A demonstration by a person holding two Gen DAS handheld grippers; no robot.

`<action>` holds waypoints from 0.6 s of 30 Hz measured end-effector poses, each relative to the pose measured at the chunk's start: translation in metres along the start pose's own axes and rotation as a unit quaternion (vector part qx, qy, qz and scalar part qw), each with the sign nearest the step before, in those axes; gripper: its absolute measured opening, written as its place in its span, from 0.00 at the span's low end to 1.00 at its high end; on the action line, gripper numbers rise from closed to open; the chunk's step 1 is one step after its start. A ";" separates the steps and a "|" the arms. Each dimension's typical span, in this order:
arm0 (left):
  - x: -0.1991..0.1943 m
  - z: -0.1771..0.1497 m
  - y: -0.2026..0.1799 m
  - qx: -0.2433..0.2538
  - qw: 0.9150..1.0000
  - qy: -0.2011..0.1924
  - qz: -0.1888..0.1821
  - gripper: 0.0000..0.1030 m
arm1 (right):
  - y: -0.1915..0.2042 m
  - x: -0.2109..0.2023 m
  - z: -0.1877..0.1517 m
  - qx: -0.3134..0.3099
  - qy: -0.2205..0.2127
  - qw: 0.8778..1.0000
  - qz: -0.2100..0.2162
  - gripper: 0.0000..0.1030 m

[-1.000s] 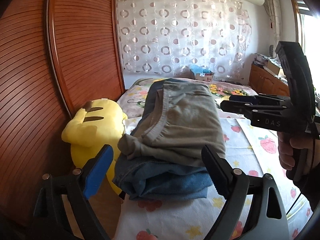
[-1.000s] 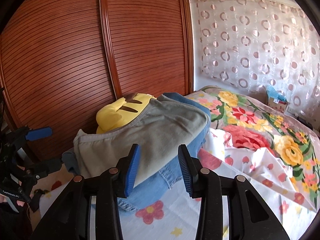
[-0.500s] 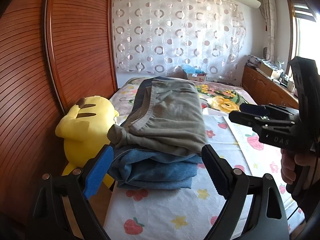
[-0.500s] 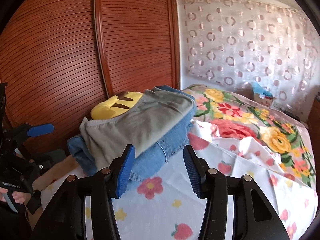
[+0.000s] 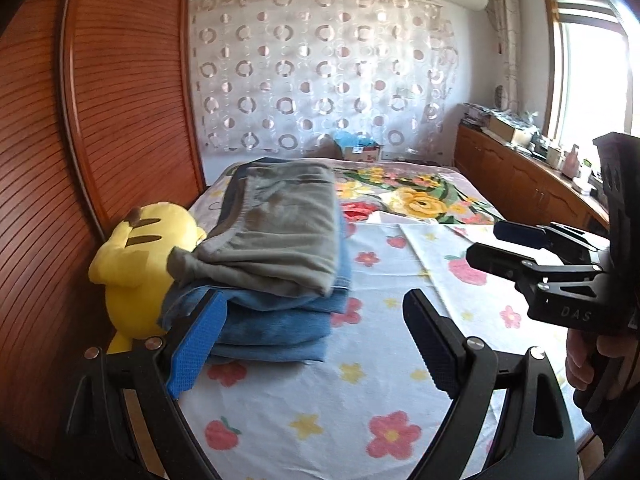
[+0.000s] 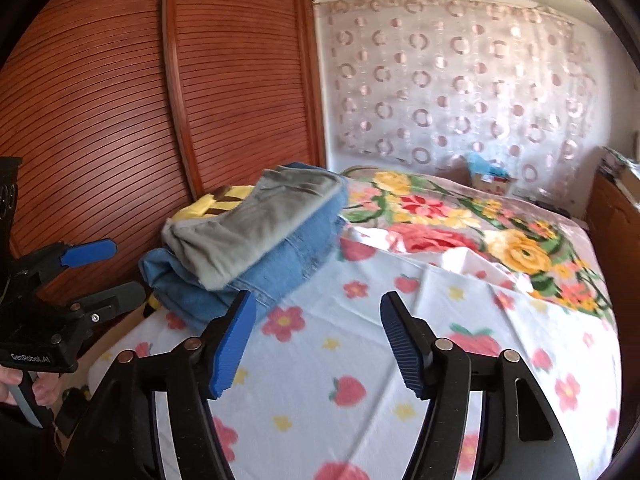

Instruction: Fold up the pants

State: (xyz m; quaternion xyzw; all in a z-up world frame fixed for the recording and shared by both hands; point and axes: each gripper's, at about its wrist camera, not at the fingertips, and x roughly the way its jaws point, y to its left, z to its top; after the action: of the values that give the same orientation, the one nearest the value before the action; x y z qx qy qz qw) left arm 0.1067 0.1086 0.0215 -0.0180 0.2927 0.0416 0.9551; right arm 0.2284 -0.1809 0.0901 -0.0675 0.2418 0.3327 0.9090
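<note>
Folded grey pants (image 5: 276, 236) (image 6: 256, 224) lie on top of folded blue jeans (image 5: 276, 320) (image 6: 280, 272), stacked at the left side of the bed. My left gripper (image 5: 312, 320) is open, back from the stack's near edge, with nothing between its fingers. My right gripper (image 6: 316, 332) hovers over the sheet to the right of the stack; its jaws are opening and hold nothing. Each gripper shows in the other's view: the right gripper (image 5: 516, 248) at the right edge, the left gripper (image 6: 96, 272) at the left edge.
A yellow plush toy (image 5: 136, 256) rests between the stack and the brown slatted wardrobe door (image 5: 100, 128). A white sheet with fruit and flower prints (image 5: 360, 392) covers the near bed, a floral blanket (image 6: 460, 220) the far part. A wooden cabinet (image 5: 520, 176) stands at the right.
Both grippers have drawn back from the stack, which now looks smaller and farther. The right gripper's jaws have widened and it has shifted right over the sheet.
</note>
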 end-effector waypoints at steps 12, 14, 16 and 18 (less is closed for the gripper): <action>-0.023 -0.015 -0.056 0.017 0.999 -0.004 -0.050 0.88 | -0.004 -0.076 -0.042 0.044 0.002 0.995 -0.092 0.66; -0.026 -0.019 -0.067 0.020 0.998 -0.003 -0.056 0.88 | -0.001 -0.089 -0.048 0.052 0.002 0.993 -0.106 0.66; -0.030 -0.021 -0.077 0.025 0.998 -0.002 -0.062 0.88 | 0.003 -0.099 -0.049 0.062 0.000 0.992 -0.113 0.66; -0.034 -0.023 -0.087 0.030 0.997 -0.001 -0.069 0.88 | 0.008 -0.111 -0.054 0.063 -0.002 0.990 -0.127 0.66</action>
State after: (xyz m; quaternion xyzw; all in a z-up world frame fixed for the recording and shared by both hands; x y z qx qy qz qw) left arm 0.0740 0.0178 0.0220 -0.0096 0.2904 -0.0331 0.9563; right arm 0.1288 -0.2535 0.0970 -0.0398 0.2501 0.1991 0.9467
